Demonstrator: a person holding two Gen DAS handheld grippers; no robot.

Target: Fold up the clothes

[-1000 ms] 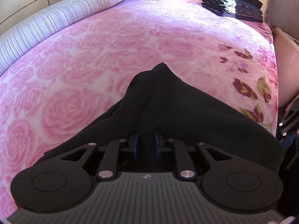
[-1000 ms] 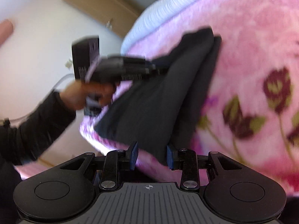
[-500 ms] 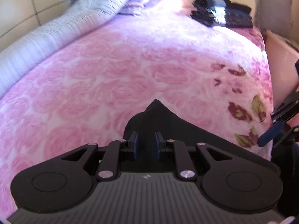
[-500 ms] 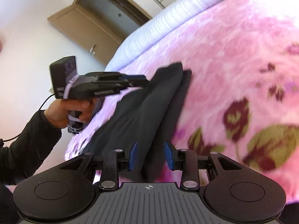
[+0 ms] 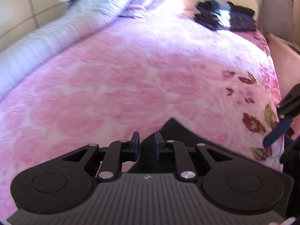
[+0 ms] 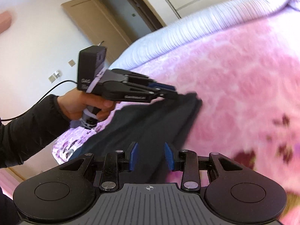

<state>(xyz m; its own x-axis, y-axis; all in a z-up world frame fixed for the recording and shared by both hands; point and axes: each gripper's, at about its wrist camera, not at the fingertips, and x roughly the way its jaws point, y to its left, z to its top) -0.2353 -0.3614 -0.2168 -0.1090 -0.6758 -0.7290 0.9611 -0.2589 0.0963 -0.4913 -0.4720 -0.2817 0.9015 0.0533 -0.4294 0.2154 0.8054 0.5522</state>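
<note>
A black garment (image 6: 150, 127) hangs stretched between my two grippers above a pink rose-patterned bedspread (image 6: 243, 75). In the right wrist view my right gripper (image 6: 151, 158) is shut on a thick fold of it, the cloth filling the gap between the blue pads. My left gripper (image 6: 169, 92), held by a hand (image 6: 84, 106) in a black sleeve, pinches the garment's far corner. In the left wrist view the left gripper (image 5: 146, 144) stands narrow, with the black garment (image 5: 180, 133) running into its jaws from the right. One blue pad (image 5: 278, 132) of the right gripper shows at the right edge.
A stack of dark folded clothes (image 5: 225, 18) lies at the bed's far end. A lilac striped quilt (image 5: 56, 31) is bunched along the left side. A grey cushion (image 5: 275, 9) leans at the far right. A wooden door (image 6: 97, 22) stands beyond the bed.
Both grippers have risen with the garment still in them. Less black cloth shows in the left wrist view. The right wrist view has rolled and tipped up, showing more wall and door.
</note>
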